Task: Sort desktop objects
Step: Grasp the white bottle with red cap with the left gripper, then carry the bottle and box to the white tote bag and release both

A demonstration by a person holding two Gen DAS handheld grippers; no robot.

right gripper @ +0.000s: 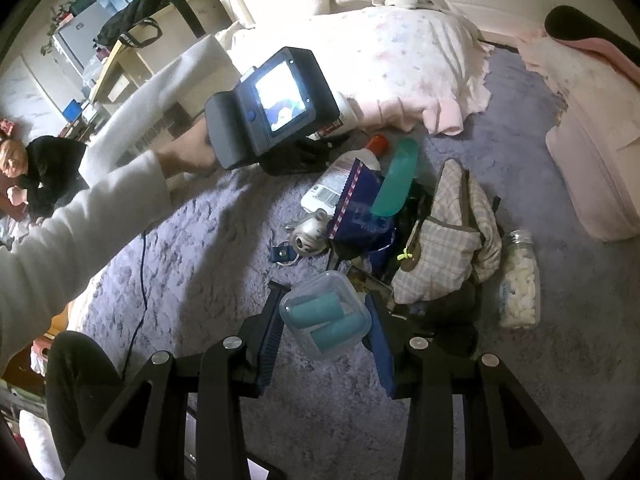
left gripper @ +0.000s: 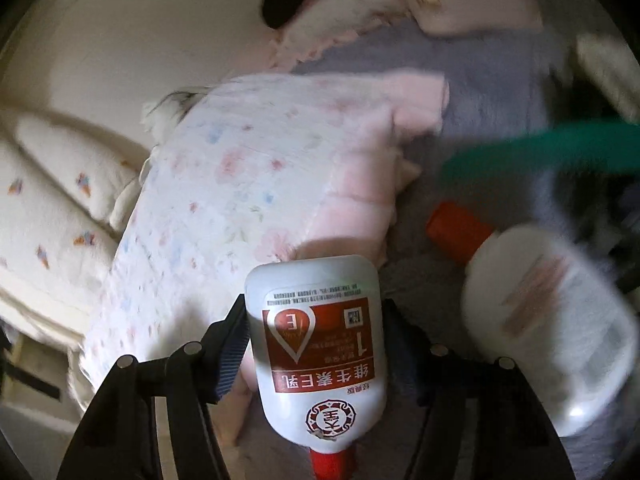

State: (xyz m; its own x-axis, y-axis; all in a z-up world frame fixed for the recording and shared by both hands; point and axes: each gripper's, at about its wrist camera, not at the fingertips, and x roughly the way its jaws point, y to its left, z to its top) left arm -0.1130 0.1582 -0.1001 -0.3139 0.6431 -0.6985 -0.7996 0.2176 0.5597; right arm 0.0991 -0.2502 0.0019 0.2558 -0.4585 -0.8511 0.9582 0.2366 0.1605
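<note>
Left gripper [left gripper: 316,340]: fingers closed on white lotion bottle [left gripper: 316,320], red cap toward camera. Right gripper [right gripper: 324,320]: fingers gripping clear plastic box [right gripper: 325,314] with teal rolls, above grey carpet [right gripper: 224,240].

Both black two-finger grippers, the left gripper [left gripper: 314,344] and the right gripper [right gripper: 324,334], have ribbed blue pads [right gripper: 270,338] and silver round screws [right gripper: 233,343]; a cream fleece sleeve [right gripper: 60,248] covers the person's left arm.
</note>
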